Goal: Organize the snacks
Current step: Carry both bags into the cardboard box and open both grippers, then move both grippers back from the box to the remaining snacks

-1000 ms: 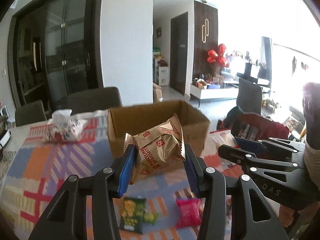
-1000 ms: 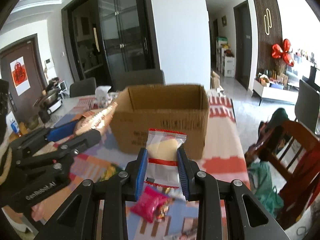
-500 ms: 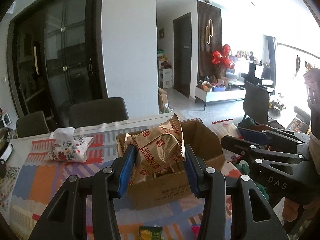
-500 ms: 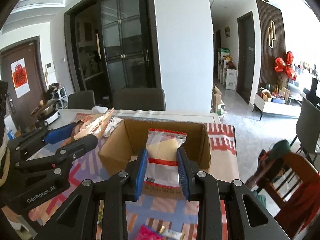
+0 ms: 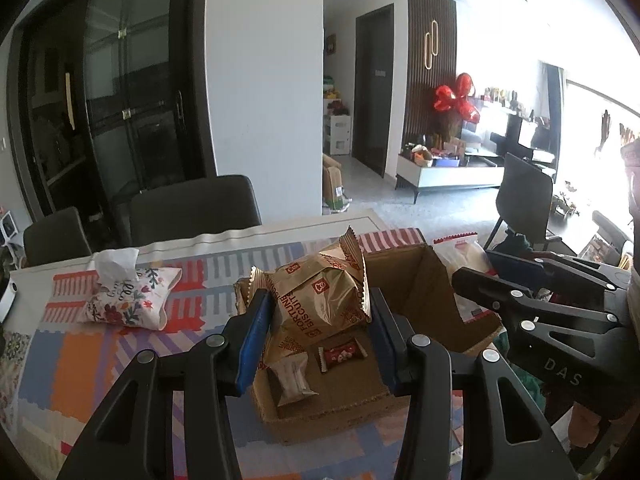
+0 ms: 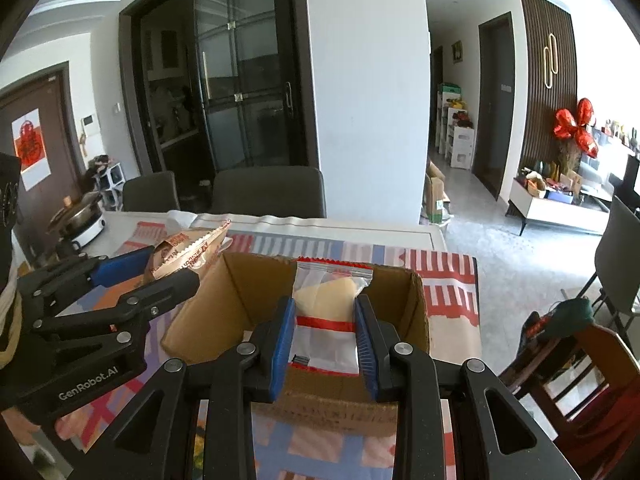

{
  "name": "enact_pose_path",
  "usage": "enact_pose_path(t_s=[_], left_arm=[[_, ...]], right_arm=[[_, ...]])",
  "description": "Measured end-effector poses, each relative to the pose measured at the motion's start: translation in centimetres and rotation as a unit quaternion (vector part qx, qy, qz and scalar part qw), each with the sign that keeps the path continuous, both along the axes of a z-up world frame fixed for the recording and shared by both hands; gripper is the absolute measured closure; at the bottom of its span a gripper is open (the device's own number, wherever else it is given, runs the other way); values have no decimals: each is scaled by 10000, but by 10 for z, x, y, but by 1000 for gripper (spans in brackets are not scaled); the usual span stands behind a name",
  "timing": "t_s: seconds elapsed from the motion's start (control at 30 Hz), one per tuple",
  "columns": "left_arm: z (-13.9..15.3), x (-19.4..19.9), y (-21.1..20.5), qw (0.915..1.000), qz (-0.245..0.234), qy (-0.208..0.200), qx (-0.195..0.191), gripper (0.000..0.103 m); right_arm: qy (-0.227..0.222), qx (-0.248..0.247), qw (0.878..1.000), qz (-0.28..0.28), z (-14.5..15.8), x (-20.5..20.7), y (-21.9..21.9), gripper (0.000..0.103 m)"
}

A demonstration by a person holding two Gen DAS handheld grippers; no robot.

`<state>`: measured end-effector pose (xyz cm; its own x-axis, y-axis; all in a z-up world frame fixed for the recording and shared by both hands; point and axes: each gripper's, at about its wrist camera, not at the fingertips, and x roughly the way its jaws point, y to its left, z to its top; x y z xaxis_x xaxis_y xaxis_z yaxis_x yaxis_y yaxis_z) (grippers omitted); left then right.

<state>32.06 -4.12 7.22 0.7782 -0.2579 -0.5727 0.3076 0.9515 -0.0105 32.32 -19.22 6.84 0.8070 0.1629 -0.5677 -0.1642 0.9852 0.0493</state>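
Note:
My left gripper (image 5: pixel 318 330) is shut on a golden biscuit packet (image 5: pixel 320 300) and holds it above the open cardboard box (image 5: pixel 420 280). The box floor holds a small red snack (image 5: pixel 342 354) and a pale wrapped snack (image 5: pixel 290 376). My right gripper (image 6: pixel 325 338) is shut on a clear red-trimmed packet with a pale snack (image 6: pixel 328 308), held over the same box (image 6: pixel 240 292). The left gripper and its biscuit packet (image 6: pixel 188 256) show at the left of the right wrist view. The right gripper (image 5: pixel 560 312) shows at the right of the left wrist view.
A floral tissue pouch (image 5: pixel 128 300) lies on the patterned tablecloth (image 5: pixel 80 360) left of the box. Dark chairs (image 5: pixel 192 208) stand behind the table. A cooking pot (image 6: pixel 80 220) sits at the table's far left. A wooden chair (image 6: pixel 580 360) stands to the right.
Both grippers have risen and moved forward with their packets, from facing the box's side to hanging over its open top. The box's inside has come into view.

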Motion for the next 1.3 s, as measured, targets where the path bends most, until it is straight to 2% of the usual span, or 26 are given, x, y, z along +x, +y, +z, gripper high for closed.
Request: enact_pose_path(t_s=[0.1, 0.13, 0.17, 0.2, 0.27, 0.43, 0.53, 0.8, 1.03, 1.3], left_arm=[[-3, 9, 0, 9999, 21, 133, -52, 54], [-3, 11, 0, 9998, 28, 174, -61, 50], [-4, 12, 0, 9997, 62, 221, -65, 41], [-5, 11, 2, 9996, 123, 245, -56, 37], [-5, 4, 4, 9996, 192, 205, -4, 32], [-3, -19, 6, 9993, 284, 149, 179, 27], [0, -39, 9, 9991, 329, 50, 275, 24], [2, -91, 28, 9989, 295, -135, 333, 21], [-5, -121, 37, 9986, 276, -224, 383, 19], [-32, -148, 44, 9979, 269, -204, 552, 16]], right_arm=[[53, -54, 10000, 4, -2, 5, 2, 72], [68, -74, 9999, -15, -3, 7, 2, 72], [74, -78, 9999, -27, -2, 9, 2, 71], [102, -93, 9999, -45, -3, 9, 2, 70], [117, -114, 9998, -123, -2, 7, 2, 51], [69, -191, 9995, -237, 0, -9, 1, 49], [42, -217, 9994, -260, 1, -24, 3, 41], [55, -111, 9998, -160, -3, -70, 15, 39], [185, 11, 9998, 19, -20, -103, 29, 39], [500, 43, 9987, 38, -54, -128, 35, 39]])
